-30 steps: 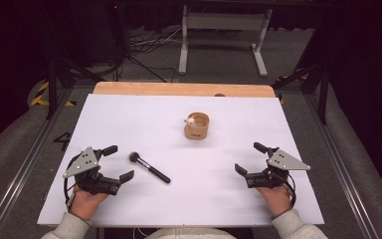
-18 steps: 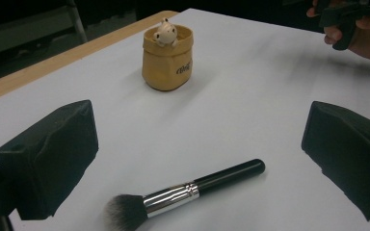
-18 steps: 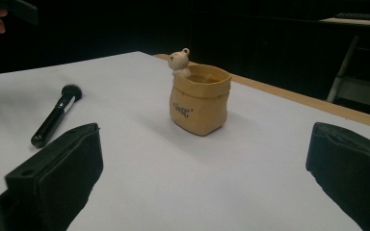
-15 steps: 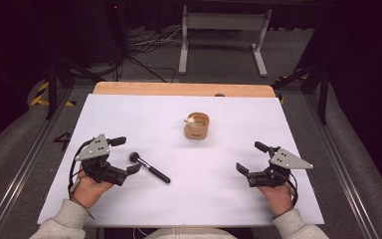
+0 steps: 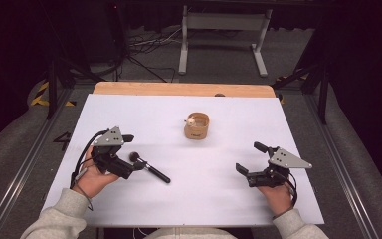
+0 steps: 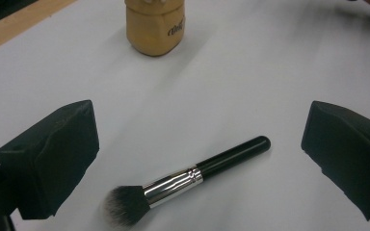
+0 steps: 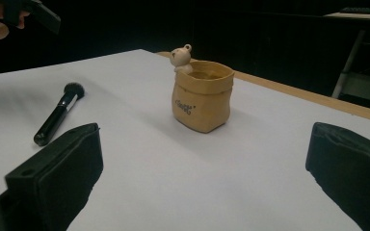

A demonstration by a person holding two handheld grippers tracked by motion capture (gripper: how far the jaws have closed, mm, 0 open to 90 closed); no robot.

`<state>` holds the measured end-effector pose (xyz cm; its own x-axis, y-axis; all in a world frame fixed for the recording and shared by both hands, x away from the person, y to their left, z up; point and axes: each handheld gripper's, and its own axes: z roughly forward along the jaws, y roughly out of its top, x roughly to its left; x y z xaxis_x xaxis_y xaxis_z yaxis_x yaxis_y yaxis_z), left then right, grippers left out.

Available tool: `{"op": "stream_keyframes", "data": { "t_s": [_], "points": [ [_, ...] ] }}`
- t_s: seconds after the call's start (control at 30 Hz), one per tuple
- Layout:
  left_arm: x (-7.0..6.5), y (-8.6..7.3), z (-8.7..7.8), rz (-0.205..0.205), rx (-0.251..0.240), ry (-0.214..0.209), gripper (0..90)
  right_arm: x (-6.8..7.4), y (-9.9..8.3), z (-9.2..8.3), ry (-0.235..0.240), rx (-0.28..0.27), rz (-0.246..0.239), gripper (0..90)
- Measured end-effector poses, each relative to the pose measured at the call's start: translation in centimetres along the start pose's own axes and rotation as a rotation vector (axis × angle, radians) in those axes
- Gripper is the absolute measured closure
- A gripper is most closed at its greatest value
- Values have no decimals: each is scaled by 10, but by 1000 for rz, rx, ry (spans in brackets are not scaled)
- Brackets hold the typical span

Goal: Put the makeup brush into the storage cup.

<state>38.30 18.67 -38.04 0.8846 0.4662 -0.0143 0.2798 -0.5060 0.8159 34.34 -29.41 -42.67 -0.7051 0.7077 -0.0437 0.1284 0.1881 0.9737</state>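
Brush (image 6: 188, 185) lies flat on the white table (image 5: 229, 199), on its left half, touching neither claw. Bristle head is dark, rounded and fluffy, with paler tips in the left gripper view. A bright silver ferrule joins the head to a glossy black handle, straight and round-ended. In the high view the brush (image 5: 149, 168) points its head toward the left claw (image 5: 129, 154) and its handle toward the table's middle and the person's side.

Left claw is released, jaws spread wide. In the left gripper view the brush sits between the two jaws, head nearer the left one, with table showing on both sides. From above, the lower jaw tip stands just beside the bristle head; contact cannot be told there.

Right claw (image 5: 251, 158) is also released, jaws wide apart, holding nothing. It rests low over the table's right half, well apart from the brush.

Pot (image 5: 196, 126), a tan sack-shaped vessel with dark lettering on its front and a small pale bear figure at its rim, stands upright near the table's centre, beyond the brush. In the right gripper view the pot (image 7: 202, 94) stands between that claw's jaws but farther off, with the brush (image 7: 58, 115) to its left.
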Motion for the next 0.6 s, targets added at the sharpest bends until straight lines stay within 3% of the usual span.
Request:
{"op": "stream_keyframes", "data": {
  "t_s": [0.37,0.6],
  "points": [
    [9,12,13,24,176,-7,1,-1,0,-1,2,-4,3,0],
    [12,15,18,52,229,4,2,1,-2,1,13,6,4,0]
  ]
}}
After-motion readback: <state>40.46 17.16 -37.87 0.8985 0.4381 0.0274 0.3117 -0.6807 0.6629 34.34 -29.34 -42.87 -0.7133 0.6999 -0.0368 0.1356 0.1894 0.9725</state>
